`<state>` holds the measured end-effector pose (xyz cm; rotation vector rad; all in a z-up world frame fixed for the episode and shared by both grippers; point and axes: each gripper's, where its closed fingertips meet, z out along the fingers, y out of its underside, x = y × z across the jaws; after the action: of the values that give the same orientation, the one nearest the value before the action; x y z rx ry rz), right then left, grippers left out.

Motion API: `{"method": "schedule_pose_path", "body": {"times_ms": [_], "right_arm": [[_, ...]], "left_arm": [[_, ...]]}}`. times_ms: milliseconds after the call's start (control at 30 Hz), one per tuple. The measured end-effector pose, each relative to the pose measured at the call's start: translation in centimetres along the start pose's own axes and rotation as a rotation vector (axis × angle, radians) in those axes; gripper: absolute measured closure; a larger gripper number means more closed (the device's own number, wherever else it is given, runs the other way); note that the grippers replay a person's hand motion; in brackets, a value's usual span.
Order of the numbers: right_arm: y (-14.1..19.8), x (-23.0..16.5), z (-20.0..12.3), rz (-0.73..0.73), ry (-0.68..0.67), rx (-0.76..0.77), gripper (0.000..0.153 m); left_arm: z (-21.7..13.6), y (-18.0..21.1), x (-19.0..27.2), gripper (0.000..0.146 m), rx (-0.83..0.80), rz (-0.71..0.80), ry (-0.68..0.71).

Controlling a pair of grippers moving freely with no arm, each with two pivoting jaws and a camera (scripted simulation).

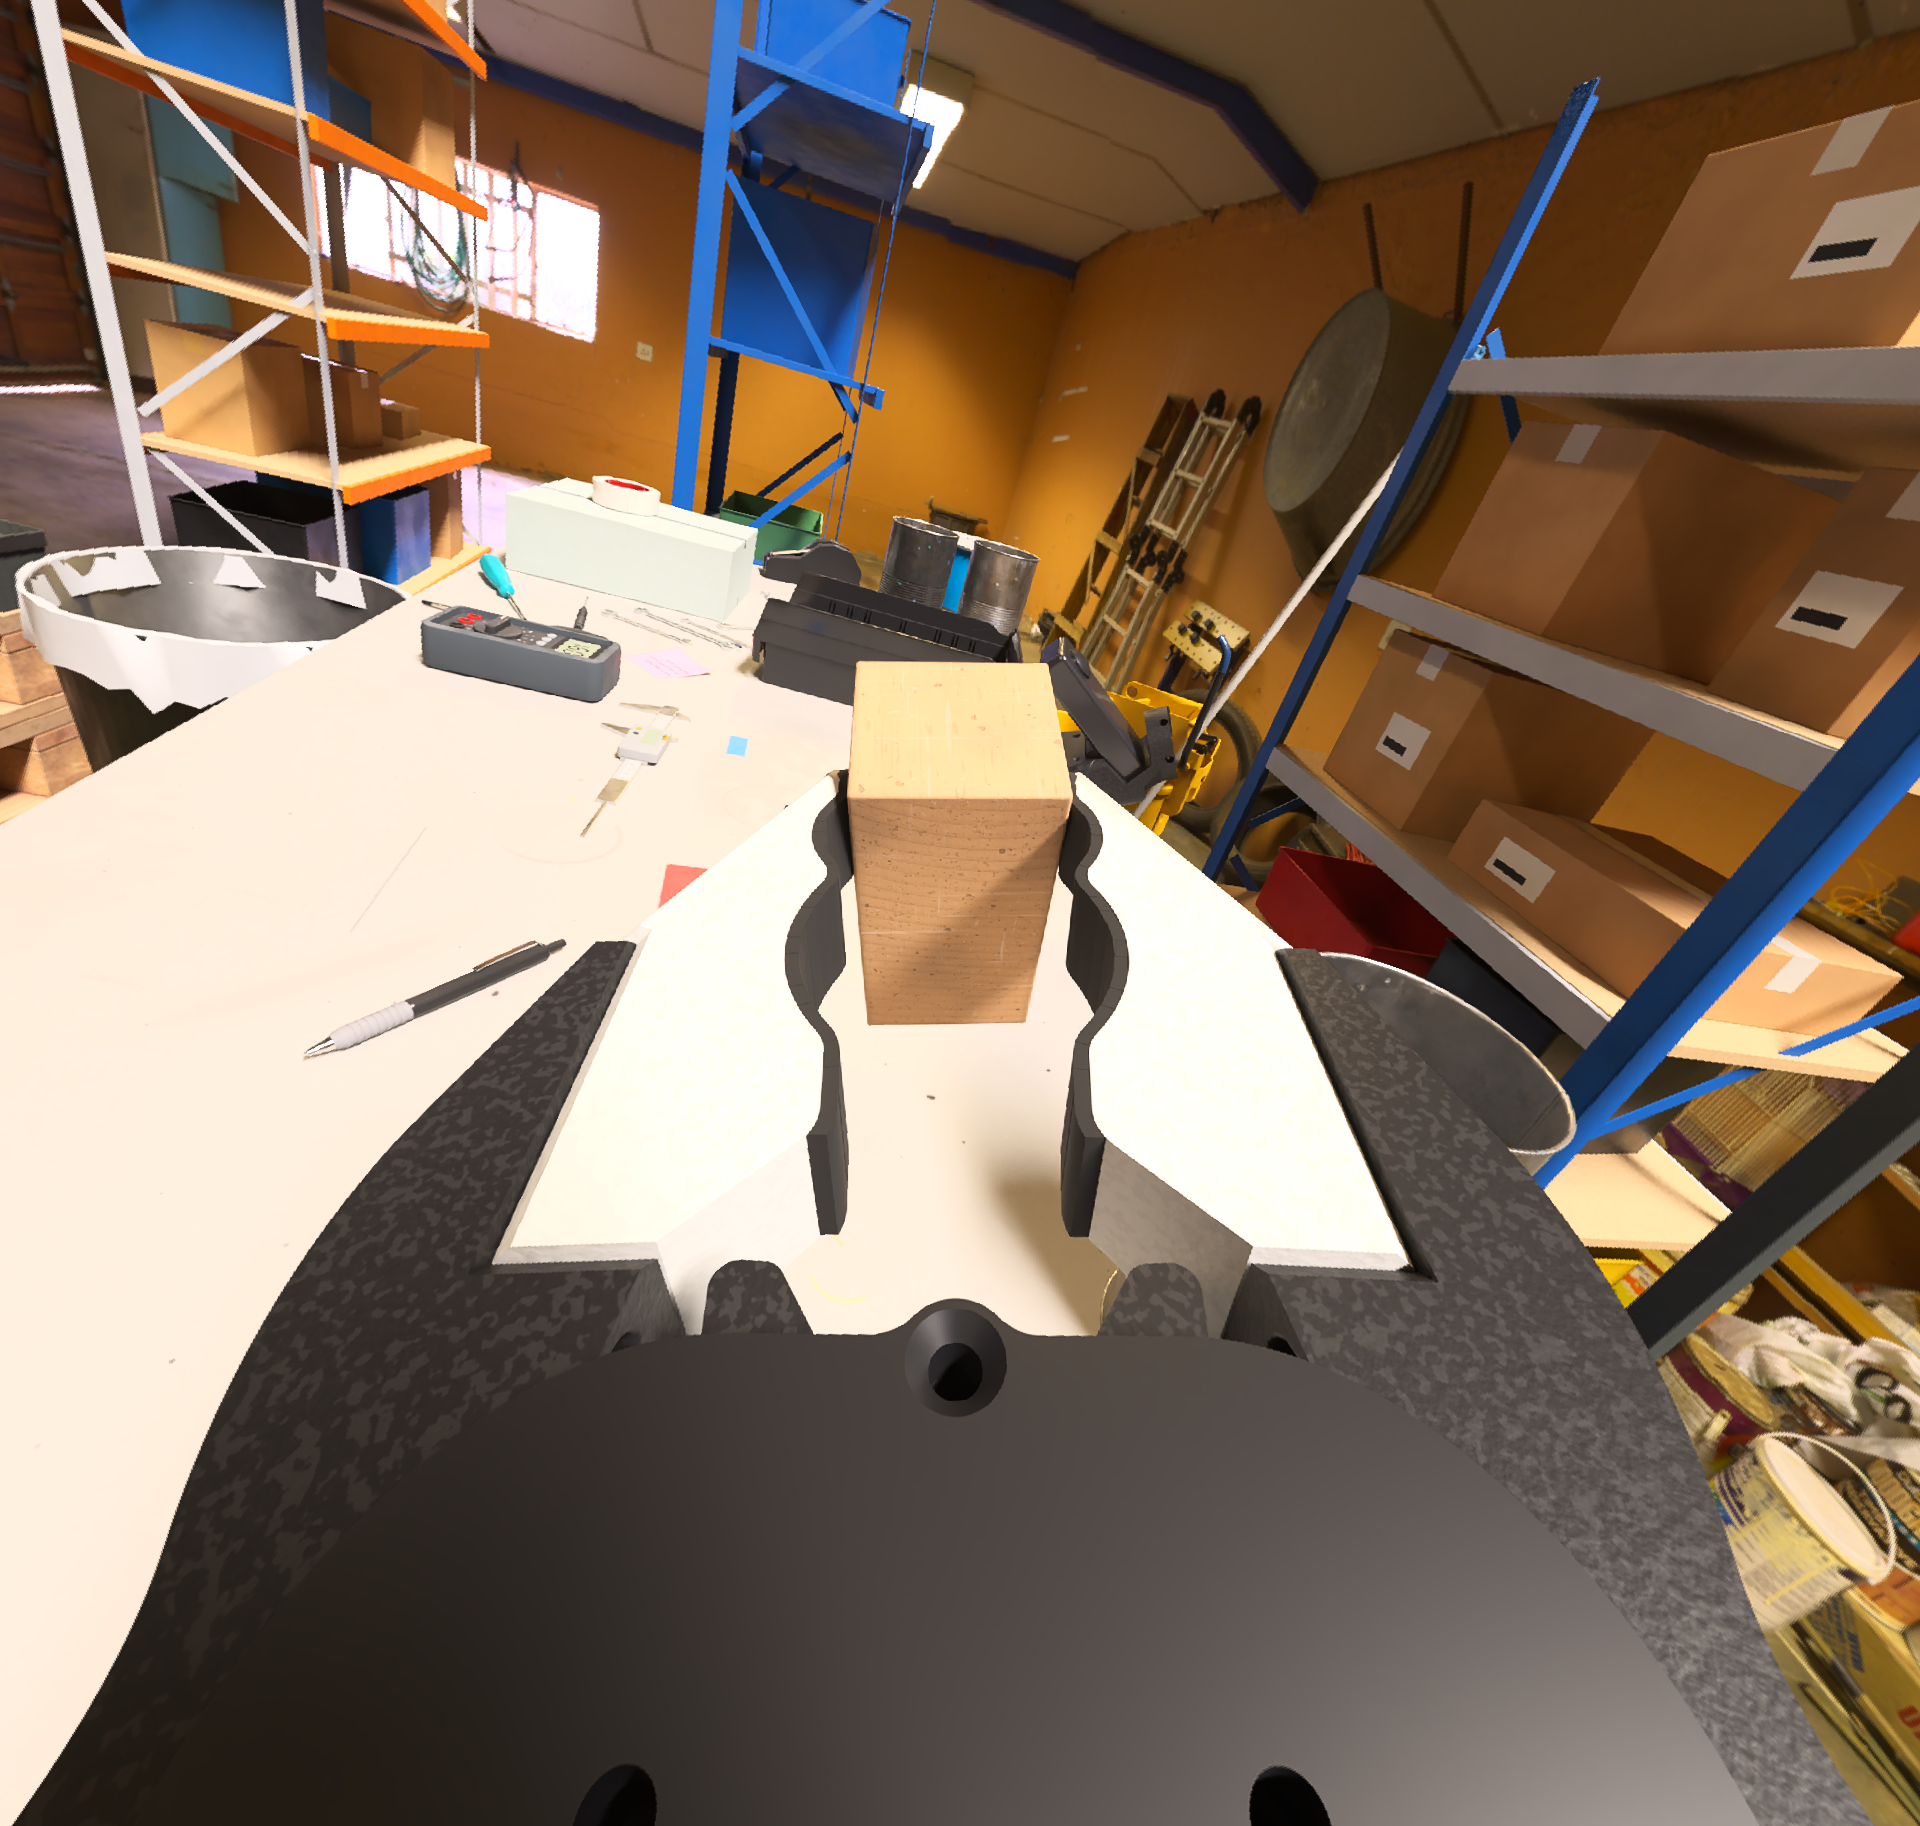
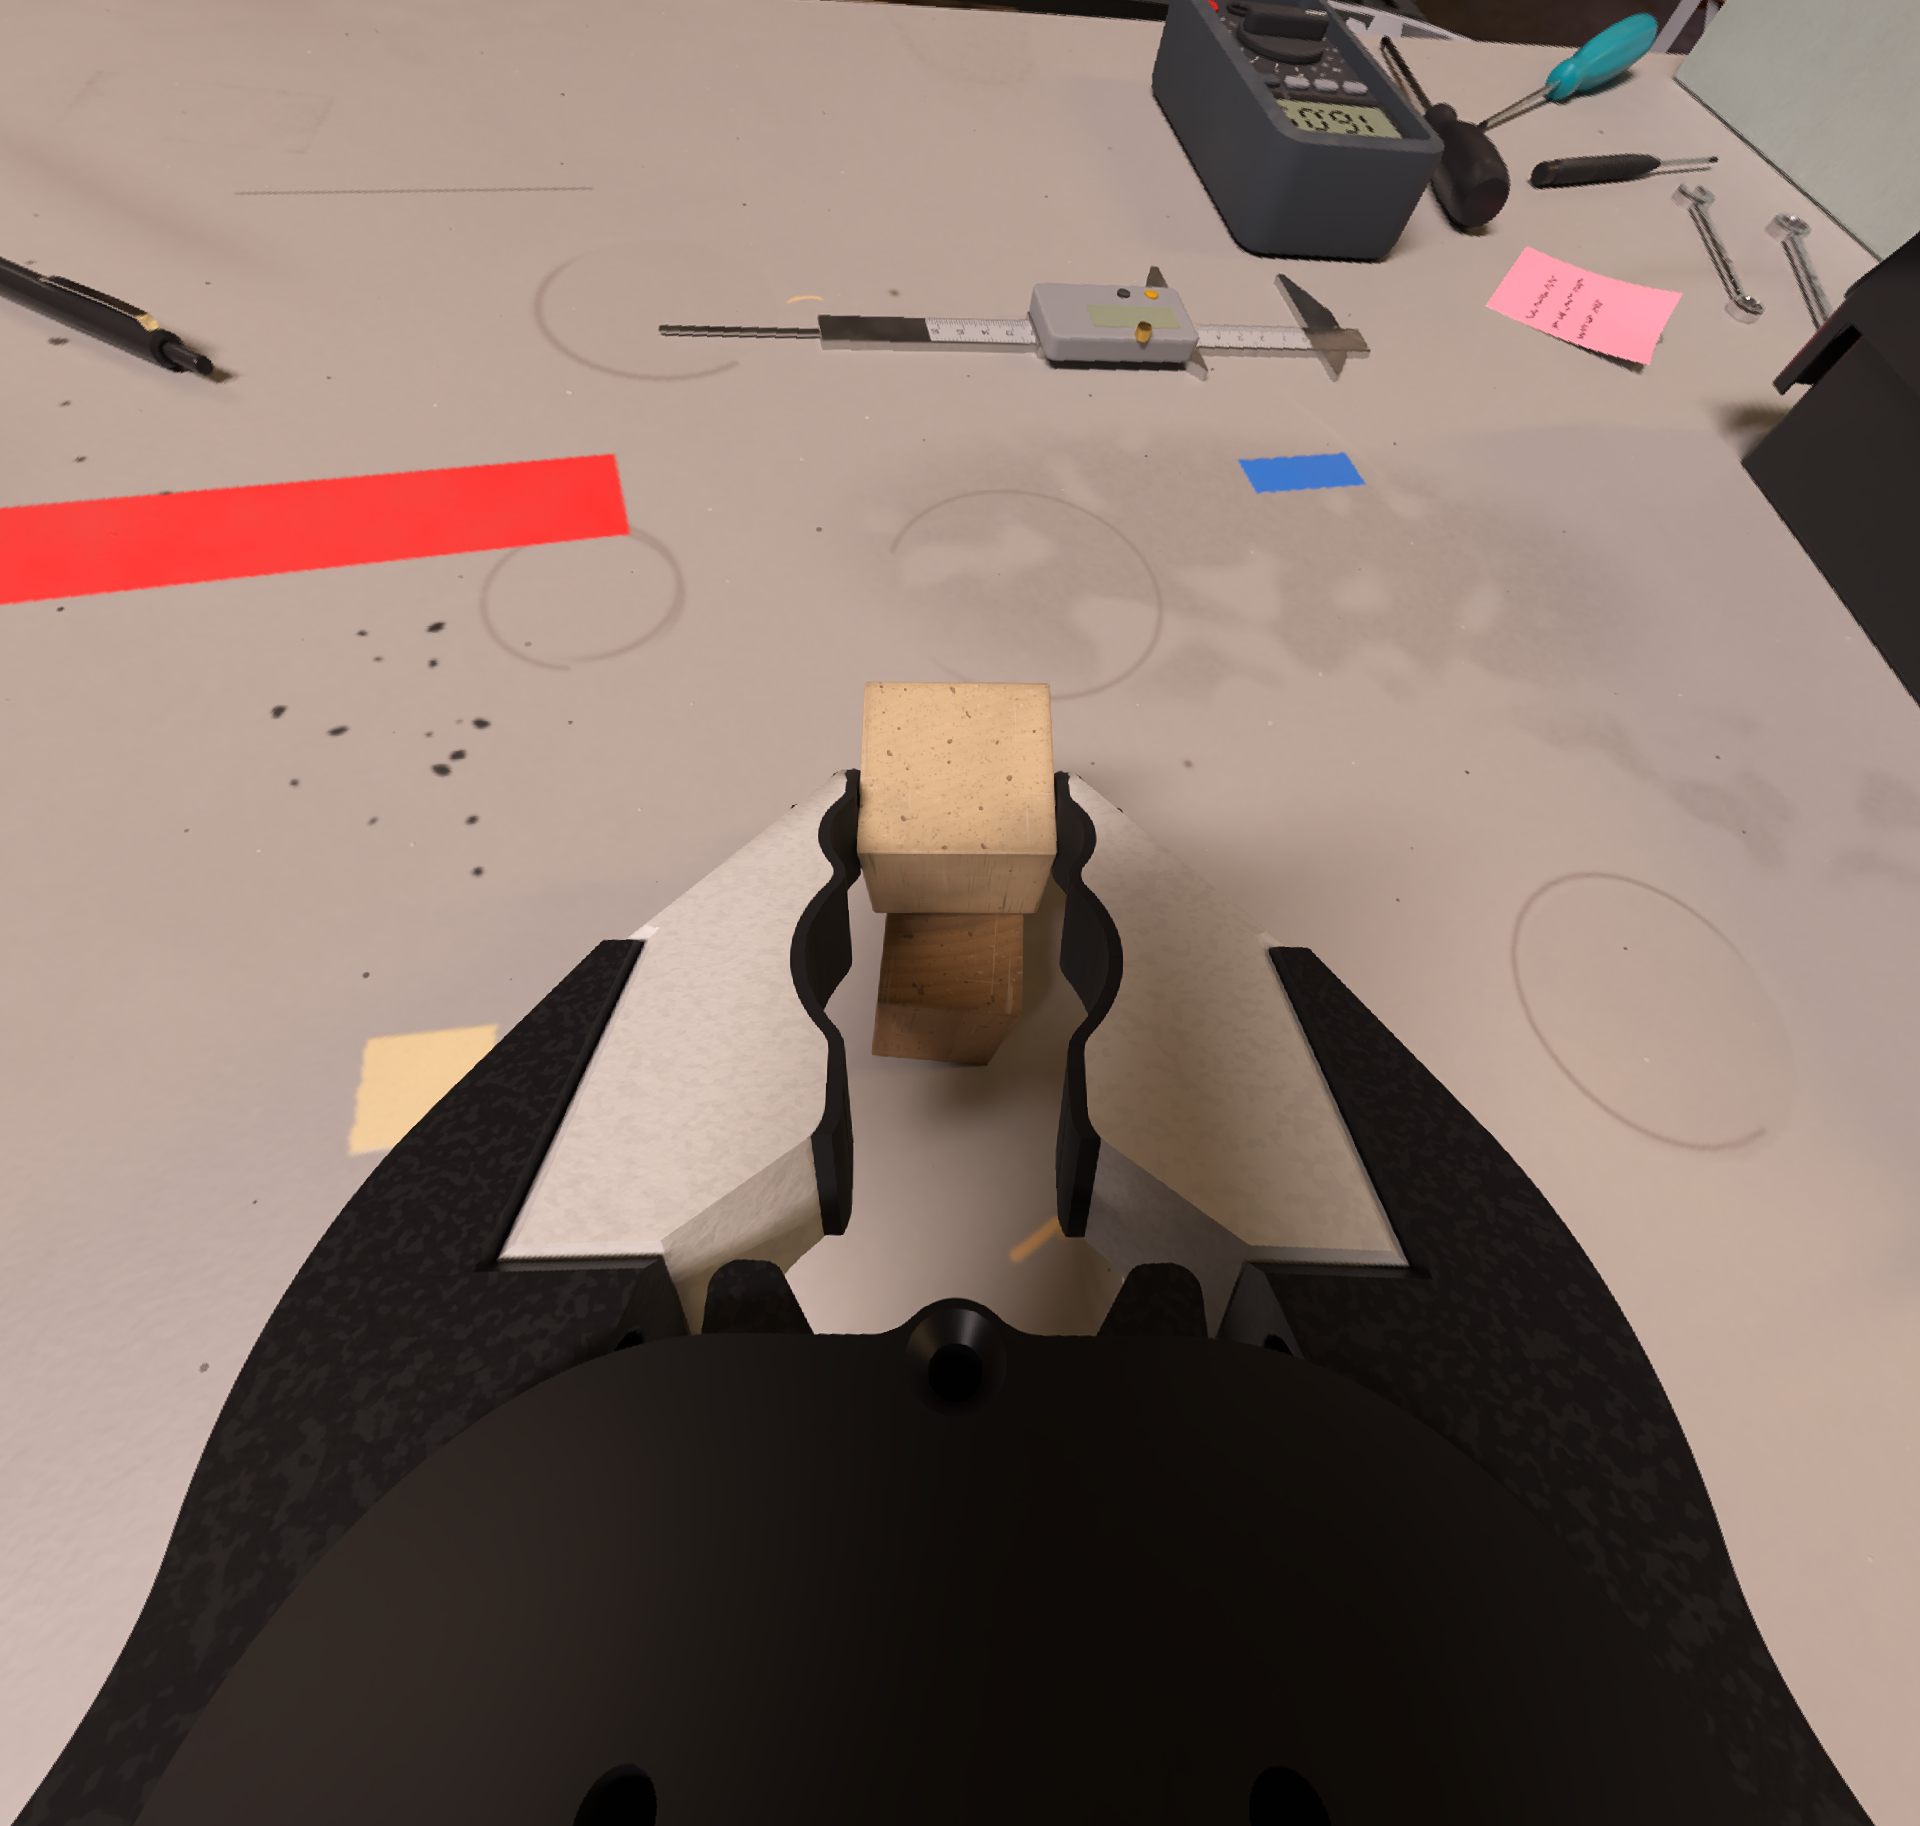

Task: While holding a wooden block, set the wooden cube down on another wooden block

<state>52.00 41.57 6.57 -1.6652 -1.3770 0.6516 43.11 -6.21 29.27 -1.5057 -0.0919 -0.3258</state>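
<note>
In the left wrist view my left gripper (image 1: 956, 805) is shut on a tall light wooden block (image 1: 954, 872), held upright at the fingertips above the white table (image 1: 312, 841). In the right wrist view my right gripper (image 2: 956, 789) is shut on a pale wooden cube (image 2: 954, 779). Directly under the cube stands another, darker wooden block (image 2: 951, 987) on the table, between my fingers. The cube sits over that block's top; I cannot tell whether they touch.
A caliper (image 2: 1112, 327), a grey multimeter (image 2: 1294, 124), a pink note (image 2: 1584, 306), a teal screwdriver (image 2: 1590, 57) and bolts lie beyond. A pen (image 2: 104, 316) and red tape (image 2: 312, 519) are to the left. A black bin (image 1: 883, 623), tins (image 1: 961, 561) and shelving (image 1: 1662, 633) stand at the table's right.
</note>
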Motion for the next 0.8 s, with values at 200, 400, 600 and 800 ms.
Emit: {"method": "schedule_pose_path", "body": {"times_ms": [200,400,600,800], "right_arm": [[0.4,0.1,-0.6,0.02,-0.003,0.018,0.116],[1.2,0.2,-1.4,0.048,-0.015,-0.005,0.116],[1.7,0.0,-1.9,0.064,-0.028,-0.05,0.116],[2.2,-0.2,-2.3,0.082,-0.045,-0.1,0.116]], "left_arm": [[0.0,0.0,0.2,0.107,0.0,0.004,0.001],[0.1,0.1,0.2,0.107,-0.006,0.001,0.002],[0.2,0.1,0.1,0.107,-0.006,-0.003,0.0],[0.2,0.1,0.1,0.107,-0.008,-0.002,-0.001]]}}
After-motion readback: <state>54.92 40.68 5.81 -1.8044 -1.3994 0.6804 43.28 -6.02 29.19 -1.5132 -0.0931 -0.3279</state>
